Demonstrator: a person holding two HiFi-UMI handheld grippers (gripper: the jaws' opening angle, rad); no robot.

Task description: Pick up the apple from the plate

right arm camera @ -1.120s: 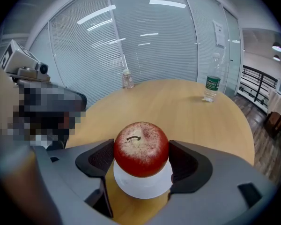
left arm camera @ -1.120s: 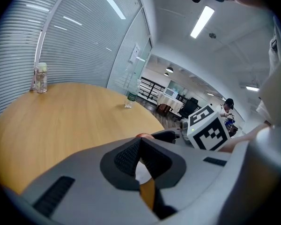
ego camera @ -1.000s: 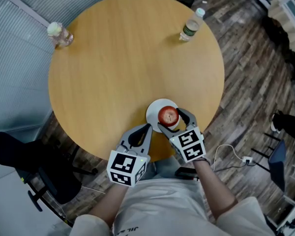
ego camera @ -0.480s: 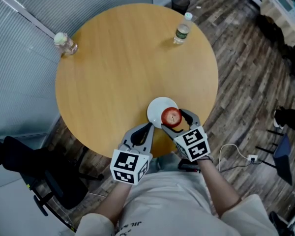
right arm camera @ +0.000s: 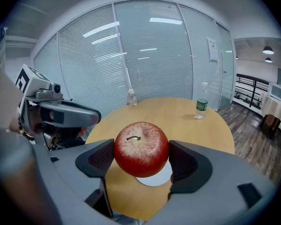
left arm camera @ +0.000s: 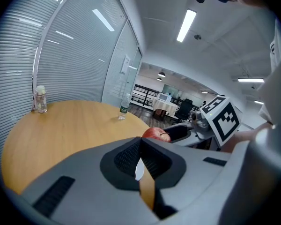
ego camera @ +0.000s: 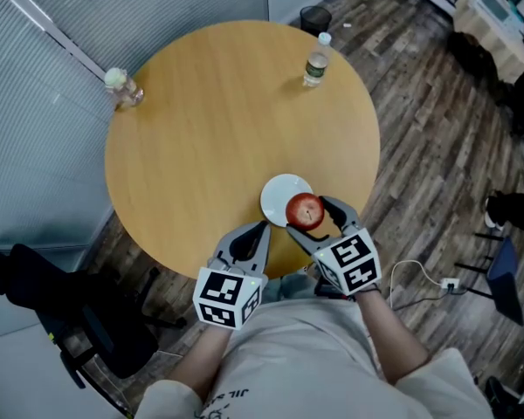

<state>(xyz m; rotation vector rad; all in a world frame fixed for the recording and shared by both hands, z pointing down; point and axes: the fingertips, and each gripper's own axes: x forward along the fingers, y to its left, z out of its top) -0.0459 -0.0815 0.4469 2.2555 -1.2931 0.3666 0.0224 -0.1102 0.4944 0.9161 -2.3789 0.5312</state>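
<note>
A red apple [ego camera: 305, 210] [right arm camera: 141, 149] sits between the pads of my right gripper [ego camera: 309, 214] [right arm camera: 141, 159], which is shut on it. The apple hangs above the near right rim of the white plate [ego camera: 281, 195] [right arm camera: 159, 179], and the plate shows beneath it. The plate lies near the front edge of the round wooden table [ego camera: 218, 120]. My left gripper [ego camera: 257, 230] [left arm camera: 140, 145] rests just left of the plate over the table edge, jaws shut with nothing between them. From the left gripper view the apple [left arm camera: 154, 133] peeks over the jaws.
A plastic water bottle [ego camera: 314, 62] stands at the table's far right, and a small clear bottle [ego camera: 122, 86] at its far left edge. A dark bin [ego camera: 312, 16] sits on the floor beyond. A black chair [ego camera: 61, 308] stands at the left.
The right gripper has drawn the apple slightly toward the plate's near right rim. My head view has shifted, and the left gripper holds its place.
</note>
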